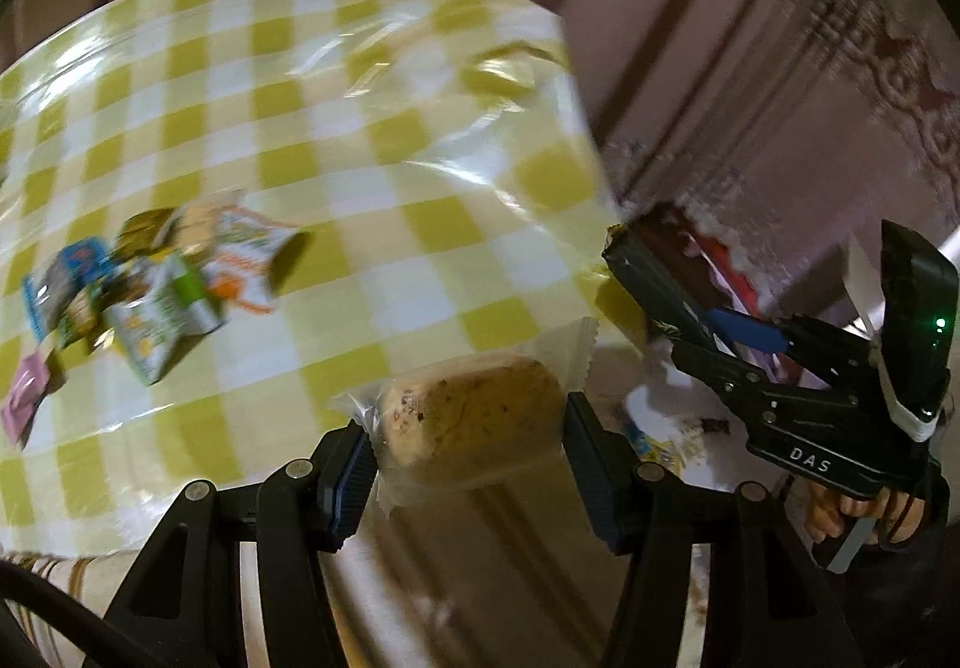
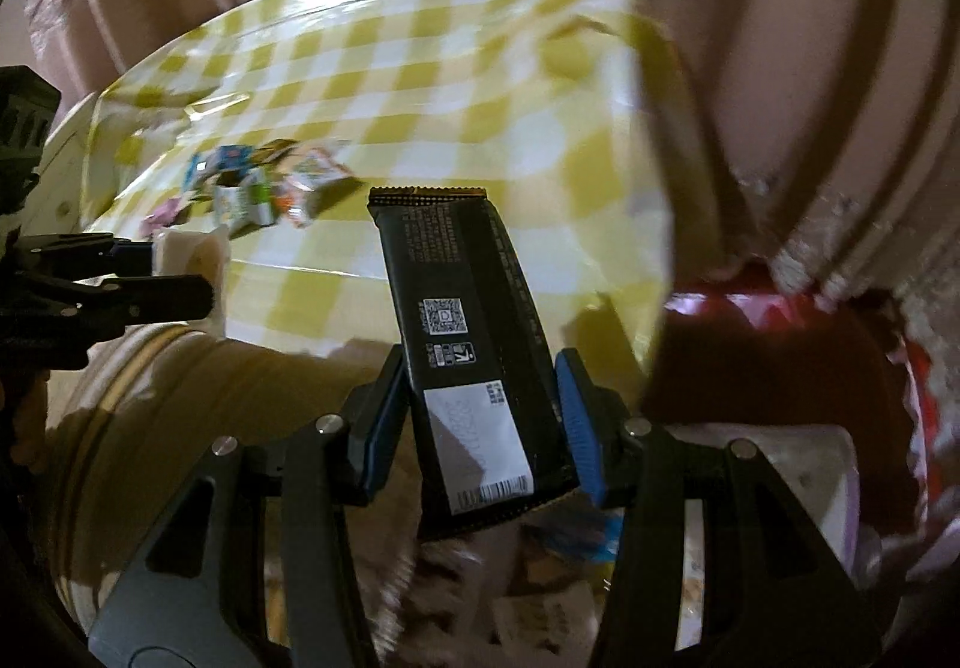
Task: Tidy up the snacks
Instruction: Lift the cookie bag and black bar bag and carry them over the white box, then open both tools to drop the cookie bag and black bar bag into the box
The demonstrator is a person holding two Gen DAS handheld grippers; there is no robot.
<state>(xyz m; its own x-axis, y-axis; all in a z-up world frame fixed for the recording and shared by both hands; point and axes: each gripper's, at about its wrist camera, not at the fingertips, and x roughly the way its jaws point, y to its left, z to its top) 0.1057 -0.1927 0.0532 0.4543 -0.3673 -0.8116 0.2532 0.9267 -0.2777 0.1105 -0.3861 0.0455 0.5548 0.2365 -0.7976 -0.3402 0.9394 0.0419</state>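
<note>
Cake (image 1: 474, 416) clear-wrapped, golden-brown; bar (image 2: 468, 332) black.

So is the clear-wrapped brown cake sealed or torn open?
Sealed, apparently: the clear-wrapped brown cake shows an intact crimped wrapper between the left gripper pads.

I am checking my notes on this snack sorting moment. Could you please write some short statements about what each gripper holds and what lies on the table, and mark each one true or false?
1. The left gripper holds a pastry in a clear wrapper. True.
2. The right gripper is empty. False: it is shut on a black snack bar.
3. A pile of small snack packets lies on the checked tablecloth. True.
4. The tablecloth is blue and white. False: it is yellow-green and white.
5. The black snack bar has a white label near its lower end. True.
</note>
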